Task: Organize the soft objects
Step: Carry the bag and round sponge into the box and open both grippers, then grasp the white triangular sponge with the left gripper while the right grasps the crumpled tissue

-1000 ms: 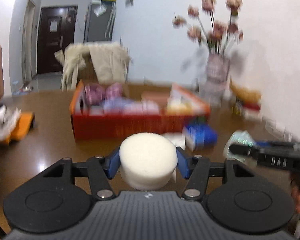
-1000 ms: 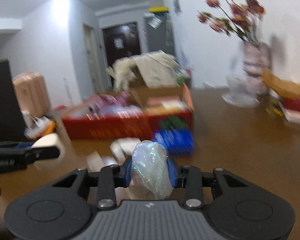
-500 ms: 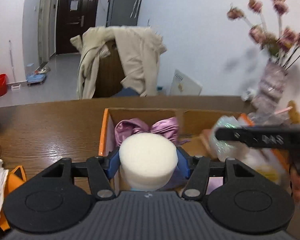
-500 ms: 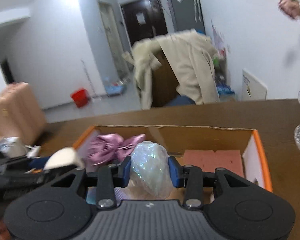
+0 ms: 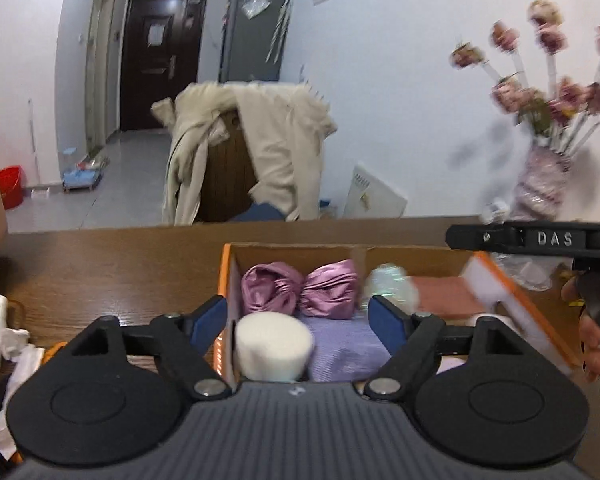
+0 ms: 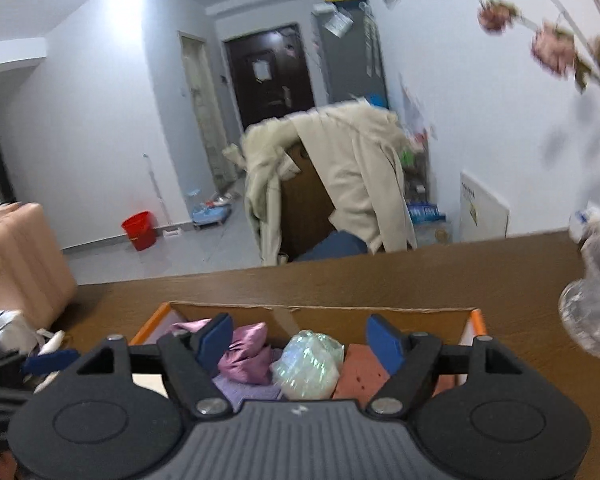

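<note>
Two blue fingers (image 5: 208, 318) of the left gripper (image 5: 296, 316) have just been spreading — the white foam puck (image 5: 274, 346) stands between them, untouched, inside the orange box (image 5: 512, 292) on the tabletop (image 5: 100, 272). Right wrist view: the right gripper (image 6: 300, 338) has likewise been opening — the iridescent bundle (image 6: 308, 366) lies released in the box, beside a pink satin bow (image 6: 246, 354).
</note>
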Demonstrator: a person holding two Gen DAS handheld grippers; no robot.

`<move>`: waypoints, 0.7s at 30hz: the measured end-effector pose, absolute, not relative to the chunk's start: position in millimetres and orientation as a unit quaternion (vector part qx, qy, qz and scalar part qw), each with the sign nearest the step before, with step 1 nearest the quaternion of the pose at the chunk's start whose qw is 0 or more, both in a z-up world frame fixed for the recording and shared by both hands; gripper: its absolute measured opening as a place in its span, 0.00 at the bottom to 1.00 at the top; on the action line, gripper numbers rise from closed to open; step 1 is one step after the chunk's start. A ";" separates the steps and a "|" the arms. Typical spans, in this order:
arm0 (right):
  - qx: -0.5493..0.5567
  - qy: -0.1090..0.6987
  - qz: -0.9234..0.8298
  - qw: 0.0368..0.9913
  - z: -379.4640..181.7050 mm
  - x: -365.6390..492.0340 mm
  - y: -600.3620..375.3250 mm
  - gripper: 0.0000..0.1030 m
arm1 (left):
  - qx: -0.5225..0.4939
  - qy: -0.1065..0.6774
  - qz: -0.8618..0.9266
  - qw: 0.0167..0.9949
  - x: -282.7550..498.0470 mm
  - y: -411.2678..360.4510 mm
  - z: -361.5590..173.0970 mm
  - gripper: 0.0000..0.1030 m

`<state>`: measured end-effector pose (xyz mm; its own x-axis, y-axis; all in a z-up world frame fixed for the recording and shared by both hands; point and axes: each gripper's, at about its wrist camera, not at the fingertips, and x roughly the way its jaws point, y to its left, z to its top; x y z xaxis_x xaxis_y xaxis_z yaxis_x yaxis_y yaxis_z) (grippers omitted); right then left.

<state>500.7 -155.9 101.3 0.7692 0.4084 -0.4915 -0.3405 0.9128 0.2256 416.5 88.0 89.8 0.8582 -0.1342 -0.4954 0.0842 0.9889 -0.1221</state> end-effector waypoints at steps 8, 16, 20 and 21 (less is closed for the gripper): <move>0.026 0.199 0.215 0.956 128.2 353.7 -195.7 0.86 | 0.023 0.181 -0.086 0.979 276.4 53.8 106.6 0.90; 0.025 0.171 0.164 0.971 87.5 209.3 -221.0 0.96 | -0.015 0.146 -0.107 0.983 155.0 44.7 68.4 0.97; 0.016 0.176 0.144 0.974 58.8 163.0 -219.2 0.96 | 0.002 0.149 -0.115 0.982 129.8 38.2 54.7 0.99; 0.009 0.184 0.148 0.972 54.5 157.7 -218.9 0.96 | 0.004 0.152 -0.117 0.982 127.3 36.9 55.6 0.99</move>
